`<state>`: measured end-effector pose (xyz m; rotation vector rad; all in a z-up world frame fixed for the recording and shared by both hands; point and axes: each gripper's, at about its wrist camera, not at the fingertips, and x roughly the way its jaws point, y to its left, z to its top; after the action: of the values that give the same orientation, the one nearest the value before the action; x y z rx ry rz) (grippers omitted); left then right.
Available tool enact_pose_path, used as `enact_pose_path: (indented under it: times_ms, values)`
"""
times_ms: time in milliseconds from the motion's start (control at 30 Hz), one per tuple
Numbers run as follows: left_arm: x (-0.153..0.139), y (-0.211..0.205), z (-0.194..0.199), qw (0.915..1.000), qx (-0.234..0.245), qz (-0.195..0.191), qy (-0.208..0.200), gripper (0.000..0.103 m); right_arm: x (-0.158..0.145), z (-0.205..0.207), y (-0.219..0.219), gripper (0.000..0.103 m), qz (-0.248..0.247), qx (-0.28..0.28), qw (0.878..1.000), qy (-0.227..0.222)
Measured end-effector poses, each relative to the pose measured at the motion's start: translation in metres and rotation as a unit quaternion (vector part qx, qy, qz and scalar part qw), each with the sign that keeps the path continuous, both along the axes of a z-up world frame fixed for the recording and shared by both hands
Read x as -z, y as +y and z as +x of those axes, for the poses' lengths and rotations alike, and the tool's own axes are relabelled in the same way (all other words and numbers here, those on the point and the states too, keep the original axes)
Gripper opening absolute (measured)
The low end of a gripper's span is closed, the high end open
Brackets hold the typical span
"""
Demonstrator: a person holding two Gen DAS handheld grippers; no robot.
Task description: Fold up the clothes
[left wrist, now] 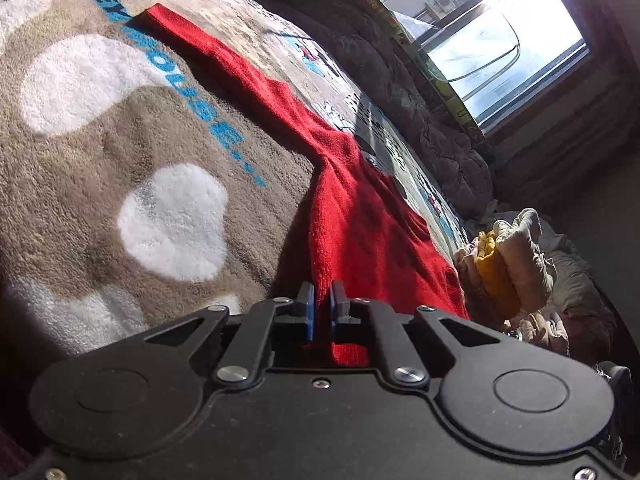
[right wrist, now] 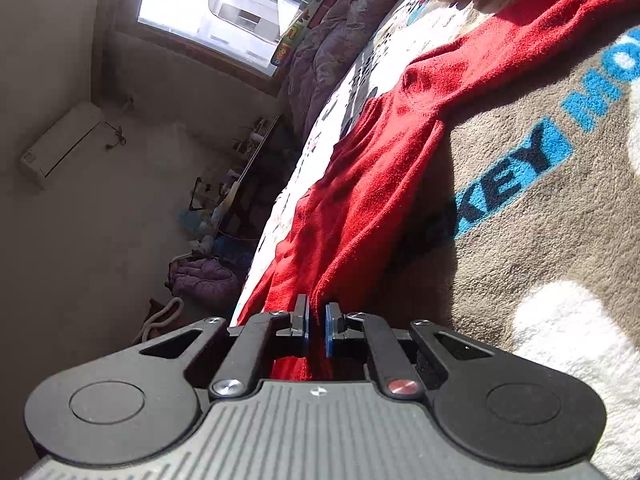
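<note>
Both the left gripper and right gripper pinch the red sweater on the blanket; a clothes pile lies beyond.

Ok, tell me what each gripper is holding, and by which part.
Both grip the red knit sweater lying on the beige Mickey Mouse blanket. The left gripper and the right gripper each pinch its near edge; which part exactly cannot be told.
</note>
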<state>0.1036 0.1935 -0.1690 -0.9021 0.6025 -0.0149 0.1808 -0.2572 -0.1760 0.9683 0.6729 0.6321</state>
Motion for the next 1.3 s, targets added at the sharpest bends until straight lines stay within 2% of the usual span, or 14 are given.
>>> enact_pose_path:
  times_ms: [100, 267, 500, 533, 667, 733, 800, 833, 867, 900, 967, 1000, 1133, 1300]
  values:
    - [0.011, 0.005, -0.002, 0.9989, -0.003, -0.038, 0.027, 0.005, 0.006, 0.003, -0.005, 0.009, -0.037, -0.015, 0.997, 0.059]
    - [0.019, 0.008, -0.006, 0.9975, -0.016, -0.061, 0.034, 0.007, 0.058, -0.023, -0.013, 0.005, -0.041, 0.005, 0.991, 0.128]
    - [-0.020, -0.011, -0.015, 0.9978, -0.021, 0.063, -0.001, 0.008, 0.032, -0.040, -0.011, 0.008, -0.136, 0.018, 0.984, 0.111]
    - [-0.025, -0.014, -0.017, 0.9964, -0.021, 0.082, -0.006, 0.008, 0.026, -0.045, -0.012, 0.013, -0.152, 0.028, 0.982, 0.104]
    - [-0.042, -0.024, -0.019, 0.9893, -0.021, 0.143, -0.021, 0.011, -0.003, -0.056, -0.004, 0.014, -0.223, 0.047, 0.974, 0.005]
    - [-0.037, -0.026, -0.014, 0.9894, -0.015, 0.144, -0.013, 0.025, -0.017, -0.050, 0.010, 0.014, -0.247, 0.031, 0.968, -0.041]
    - [-0.032, -0.027, -0.009, 0.9894, -0.009, 0.145, -0.005, 0.055, -0.022, -0.039, 0.029, 0.016, -0.277, 0.007, 0.958, -0.074]
    - [-0.029, -0.028, -0.006, 0.9894, -0.007, 0.145, -0.002, 0.058, -0.021, -0.031, 0.040, 0.022, -0.297, -0.004, 0.951, -0.088]
    - [-0.026, -0.029, -0.004, 0.9894, -0.004, 0.145, 0.002, 0.053, -0.011, -0.023, 0.045, 0.027, -0.305, -0.014, 0.950, -0.063]
    - [-0.024, -0.030, -0.001, 0.9893, -0.001, 0.146, 0.006, 0.056, 0.003, -0.014, 0.048, 0.028, -0.309, -0.023, 0.950, -0.026]
    - [-0.018, -0.032, 0.004, 0.9891, 0.005, 0.146, 0.014, 0.055, 0.014, -0.013, 0.037, 0.023, -0.270, -0.005, 0.963, -0.014]
    - [-0.016, -0.033, 0.007, 0.9890, 0.008, 0.147, 0.017, 0.055, 0.010, -0.017, 0.033, 0.020, -0.273, -0.006, 0.962, -0.015]
    - [-0.023, -0.042, 0.008, 0.9882, 0.014, 0.153, 0.005, 0.059, -0.001, -0.030, 0.012, 0.025, -0.270, 0.011, 0.963, -0.014]
    - [-0.043, -0.091, 0.025, 0.9692, 0.084, 0.229, -0.030, 0.064, -0.013, -0.020, -0.015, 0.025, -0.259, 0.049, 0.964, -0.023]
